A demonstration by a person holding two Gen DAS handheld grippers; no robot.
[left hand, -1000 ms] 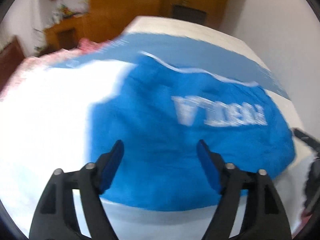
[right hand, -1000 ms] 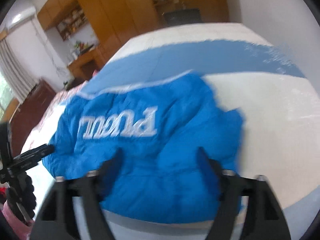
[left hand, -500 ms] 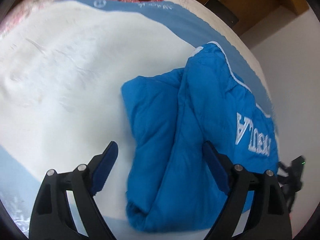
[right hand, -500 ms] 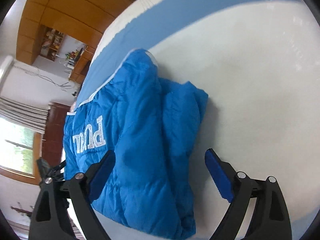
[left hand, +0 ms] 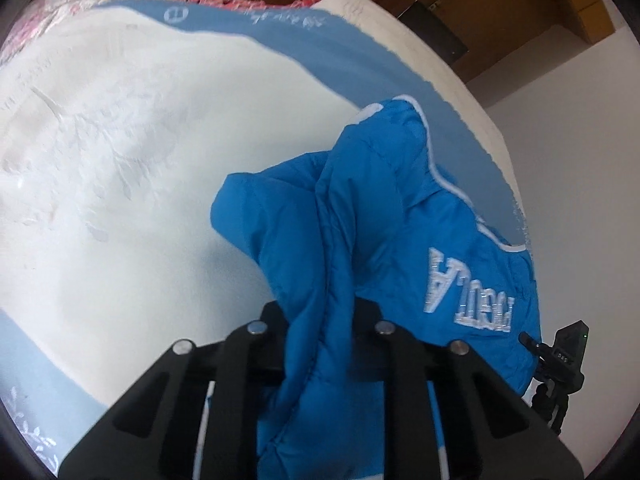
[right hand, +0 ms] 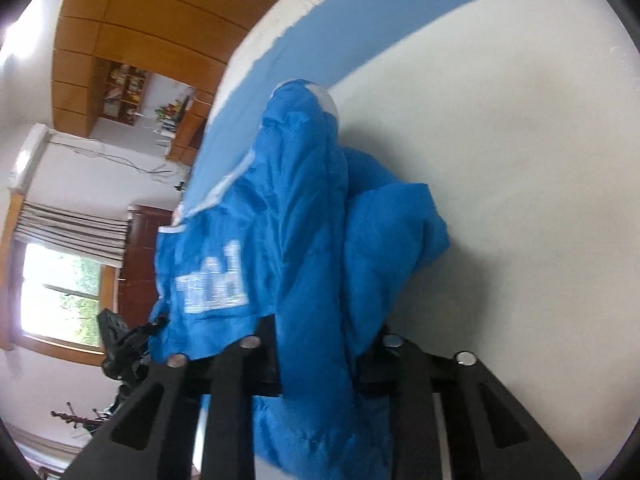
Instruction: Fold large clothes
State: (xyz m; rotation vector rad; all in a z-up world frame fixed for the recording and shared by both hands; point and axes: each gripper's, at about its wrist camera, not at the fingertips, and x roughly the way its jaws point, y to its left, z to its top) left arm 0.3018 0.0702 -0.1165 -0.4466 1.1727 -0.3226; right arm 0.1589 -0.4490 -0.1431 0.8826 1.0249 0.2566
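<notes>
Your left claw [left hand: 320, 320] and right claw [right hand: 316, 344] have just closed, each pinching a side fold of the blue jacket [left hand: 400, 248]. It lies bunched near the bed's [left hand: 120, 140] edge, with wide bare sheet on either side.

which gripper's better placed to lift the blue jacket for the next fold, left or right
Neither clearly: the left gripper and right gripper have both just closed on a pinched fold of the blue jacket. A two-handed lift looks best.

I'm in a home bedroom: white-and-blue bed [left hand: 120, 160] under me, wooden wardrobe [right hand: 140, 32], curtained window [right hand: 60, 292] beyond.
</notes>
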